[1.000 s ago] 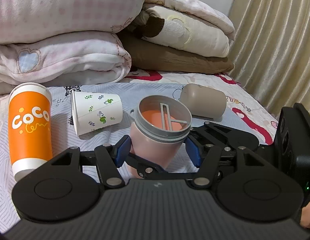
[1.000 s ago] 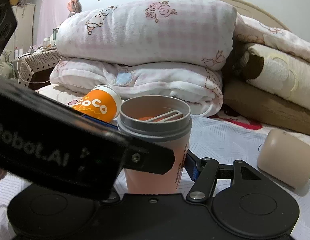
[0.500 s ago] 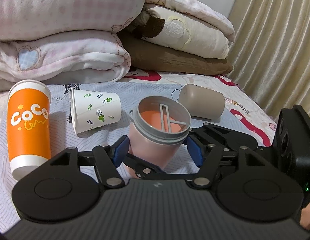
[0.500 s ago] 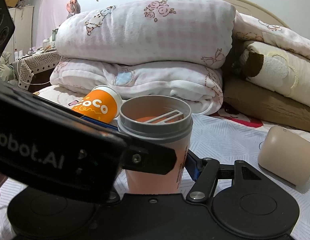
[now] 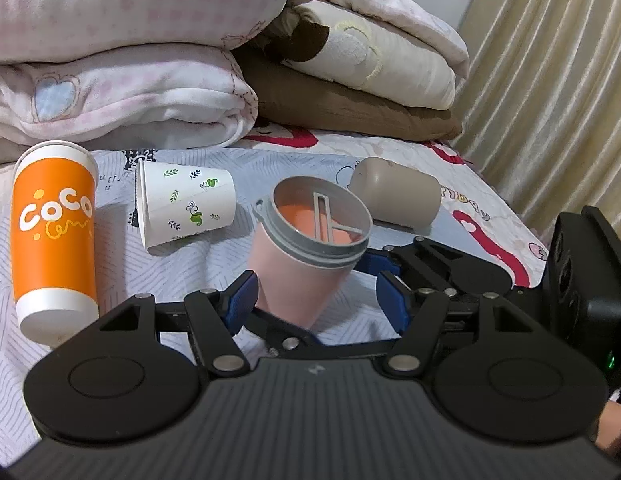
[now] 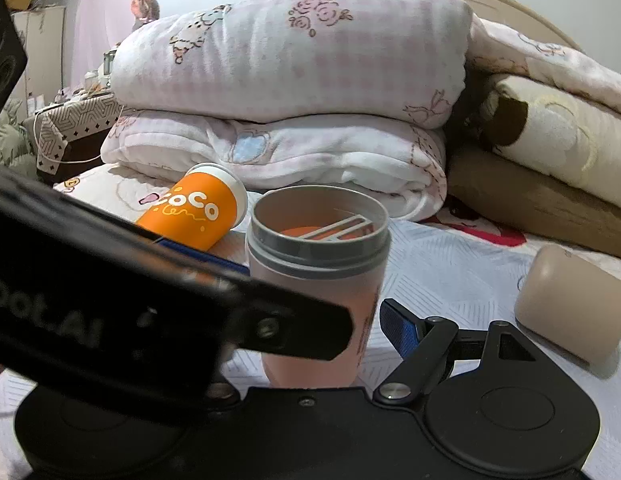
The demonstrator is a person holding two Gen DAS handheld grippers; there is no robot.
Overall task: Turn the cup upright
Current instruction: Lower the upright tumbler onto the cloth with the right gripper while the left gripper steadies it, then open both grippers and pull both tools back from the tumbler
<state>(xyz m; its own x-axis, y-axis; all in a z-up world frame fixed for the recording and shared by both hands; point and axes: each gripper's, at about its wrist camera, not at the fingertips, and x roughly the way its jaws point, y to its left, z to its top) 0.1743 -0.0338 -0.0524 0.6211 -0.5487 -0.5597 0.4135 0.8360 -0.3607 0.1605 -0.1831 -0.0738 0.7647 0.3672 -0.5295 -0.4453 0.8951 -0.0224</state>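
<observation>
While the pink cup (image 5: 306,268) with its grey rim stands mouth-up on the bed (image 5: 390,152), leaning a little in my left view and upright in my right view, both pairs of my fingers sit around its lower body. My left gripper (image 5: 316,296) is spread: its blue pads flank the cup, the left pad just beside the wall and the right pad clearly apart from it. My right gripper (image 6: 350,320) is partly hidden behind the other tool's black body; its one visible blue finger (image 6: 398,328) stands off the cup's side, released. To the left lie an orange "coco" cup (image 5: 54,232) and a white leaf-print paper cup (image 5: 186,204) on its side — a beige cup (image 5: 394,194) lies toppled to the right. Folded blankets (image 5: 122,92) are stacked behind
</observation>
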